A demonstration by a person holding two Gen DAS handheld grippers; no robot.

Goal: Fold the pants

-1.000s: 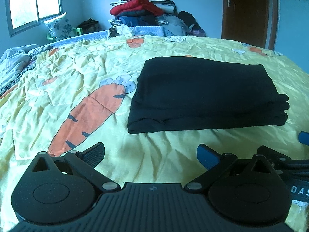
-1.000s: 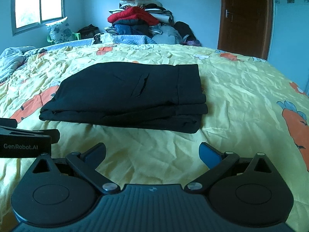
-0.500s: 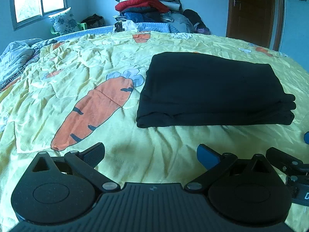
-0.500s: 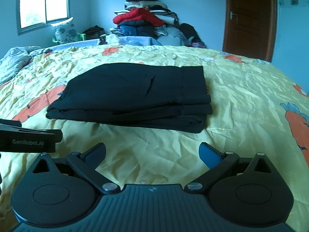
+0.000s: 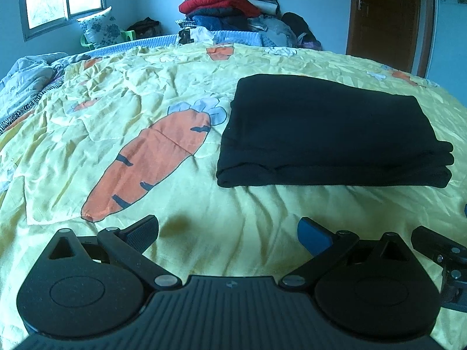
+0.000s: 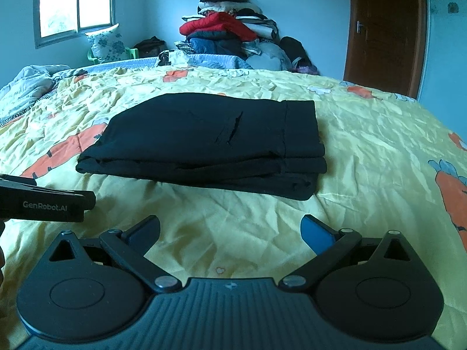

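Observation:
Black pants (image 5: pixel 329 128) lie folded into a flat rectangular stack on the yellow bedspread; the right wrist view shows the pants (image 6: pixel 210 143) with the layered edges facing me. My left gripper (image 5: pixel 229 232) is open, empty, and sits short of the stack, to its near left. My right gripper (image 6: pixel 230 230) is open too, holding nothing, a little back from the stack's front edge. The left gripper's body (image 6: pixel 43 204) shows at the left edge of the right wrist view, and part of the right gripper (image 5: pixel 443 250) at the right edge of the left one.
The bedspread (image 5: pixel 151 151) is wrinkled and printed with big orange carrots. A tall heap of clothes (image 6: pixel 230 38) stands at the far end of the bed. A crumpled pale quilt (image 5: pixel 26 78) lies far left. A brown door (image 6: pixel 385 29) is at the back right.
Both grippers have drifted slightly; the pants now sit a bit further right in each view. The stack itself has not moved, and both grippers stay open.

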